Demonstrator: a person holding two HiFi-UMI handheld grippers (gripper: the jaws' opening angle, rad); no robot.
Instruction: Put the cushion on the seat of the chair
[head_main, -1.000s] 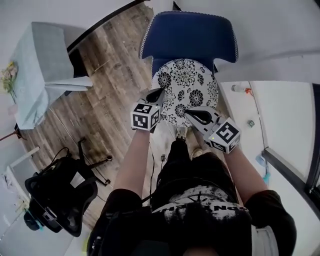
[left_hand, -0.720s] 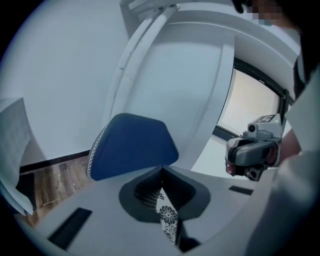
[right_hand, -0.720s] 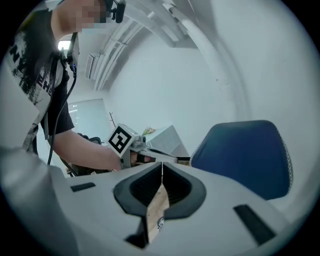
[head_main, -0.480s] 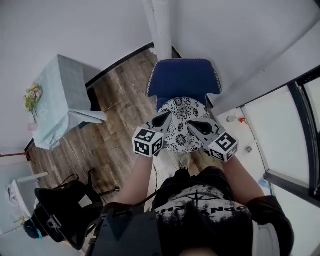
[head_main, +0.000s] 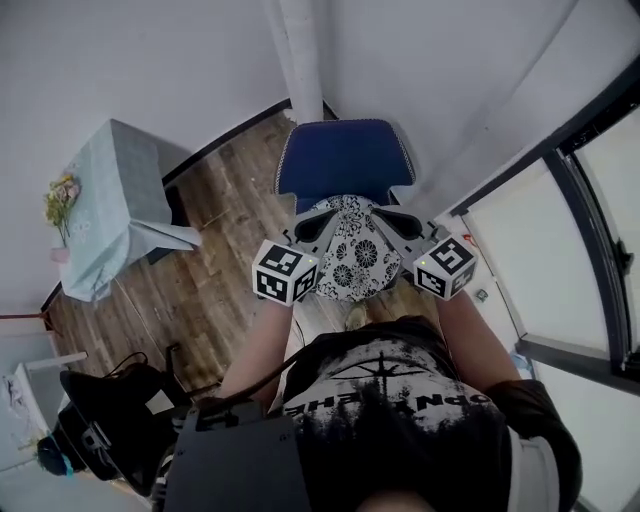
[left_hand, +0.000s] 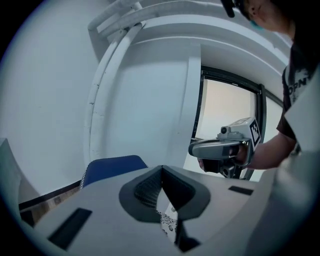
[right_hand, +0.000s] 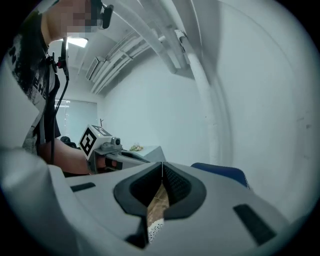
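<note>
A round cushion (head_main: 354, 255) with a black-and-white flower print hangs in the air in front of the blue chair (head_main: 344, 160). It is held from both sides. My left gripper (head_main: 316, 222) is shut on its left edge and my right gripper (head_main: 386, 220) on its right edge. In the left gripper view the jaws meet at the tip of my left gripper (left_hand: 161, 168), with a strip of cushion (left_hand: 168, 226) pinched low between them. In the right gripper view my right gripper (right_hand: 162, 165) is likewise closed, with the cushion edge (right_hand: 154, 228) at its base. The chair seat is hidden behind the cushion.
A small table (head_main: 118, 205) with a pale cloth and flowers (head_main: 60, 193) stands at the left on the wood floor (head_main: 220, 250). A black office chair (head_main: 105, 420) sits at the lower left. A white pillar (head_main: 300, 50) rises behind the blue chair, with a dark-framed window (head_main: 590, 220) at the right.
Both grippers have risen with the cushion, which has come up off the chair seat. The head view now sits higher and shows more of the room.
</note>
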